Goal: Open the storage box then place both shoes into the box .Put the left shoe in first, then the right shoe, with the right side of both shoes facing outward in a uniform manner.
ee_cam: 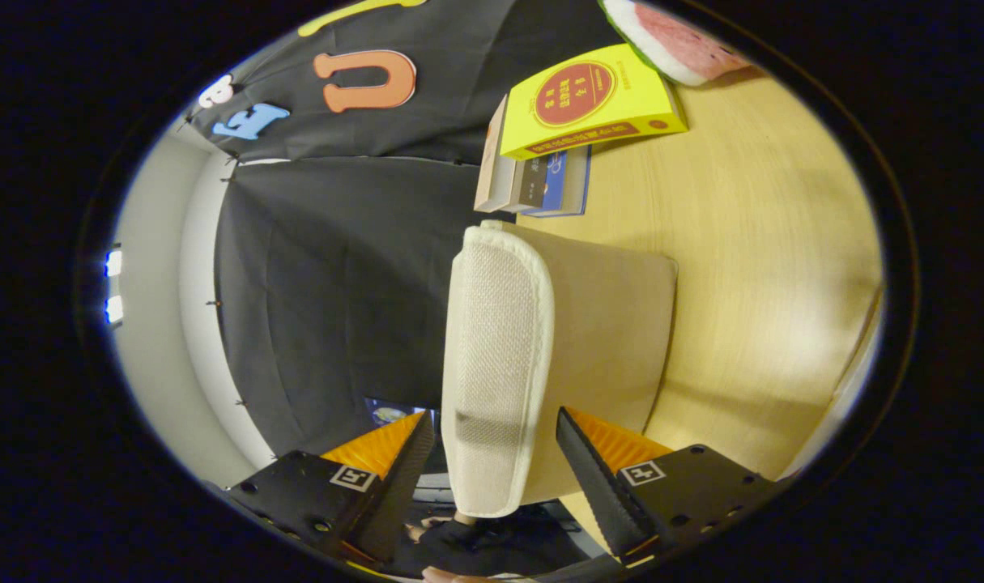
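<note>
The box [556,356] is a cream fabric storage box standing on the wooden table [767,243]. The view is rolled to one side, so the table runs up the right of the scene and the box's top faces left. Its woven lid [492,372], thick and padded at the rim, lies across that top and looks closed, or nearly so; whether it has lifted at all cannot be told from this angle. Judging by this, the opening step is in hand and no shoe has gone in.

The lid's near edge sits right between the fingers, which straddle it, probably so that closing them would pinch the rim and let the lid be pulled away from the body. The gripper [496,461] is about half open, one finger on the outer side of the lid, the other against the box's side. Neither finger clearly presses on the fabric, so it holds nothing yet.

Beyond the box a stack of books [540,174] with a yellow book [589,101] on top lies on the table, just apart from the box's far end. Past those rests a watermelon-slice cushion [674,40].
</note>
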Action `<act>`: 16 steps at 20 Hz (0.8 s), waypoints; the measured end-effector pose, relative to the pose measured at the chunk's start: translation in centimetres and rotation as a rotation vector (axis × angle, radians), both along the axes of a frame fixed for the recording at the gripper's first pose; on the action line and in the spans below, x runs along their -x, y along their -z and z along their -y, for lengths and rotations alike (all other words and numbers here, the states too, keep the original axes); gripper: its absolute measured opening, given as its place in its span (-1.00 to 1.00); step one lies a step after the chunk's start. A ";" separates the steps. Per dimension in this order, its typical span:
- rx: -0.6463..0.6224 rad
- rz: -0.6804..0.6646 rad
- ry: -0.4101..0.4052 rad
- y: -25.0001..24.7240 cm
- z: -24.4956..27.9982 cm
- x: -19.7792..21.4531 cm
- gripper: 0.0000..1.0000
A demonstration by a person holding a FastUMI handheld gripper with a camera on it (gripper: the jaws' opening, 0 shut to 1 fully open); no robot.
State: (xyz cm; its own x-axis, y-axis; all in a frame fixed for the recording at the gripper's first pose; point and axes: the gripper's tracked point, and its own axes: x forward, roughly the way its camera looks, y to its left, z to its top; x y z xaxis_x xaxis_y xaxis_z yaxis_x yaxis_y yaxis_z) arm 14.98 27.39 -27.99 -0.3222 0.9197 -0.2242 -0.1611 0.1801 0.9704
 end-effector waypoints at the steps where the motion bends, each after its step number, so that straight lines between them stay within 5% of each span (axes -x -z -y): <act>1: 0.001 -0.032 -0.010 0.2 -0.1 0.3 0.80; 4: 0.015 -0.097 0.018 0.6 -0.3 0.6 0.26; 8: 0.039 -0.071 0.054 0.2 0.7 0.6 -0.03; 10: 0.076 -0.046 0.076 0.0 1.4 0.5 -0.48; 13: 0.098 -0.034 0.092 -1.1 1.8 1.0 -0.55; 14: 0.092 -0.045 0.108 -2.1 2.0 0.5 -0.83; 16: 0.100 -0.032 0.106 -3.5 1.9 0.9 -0.93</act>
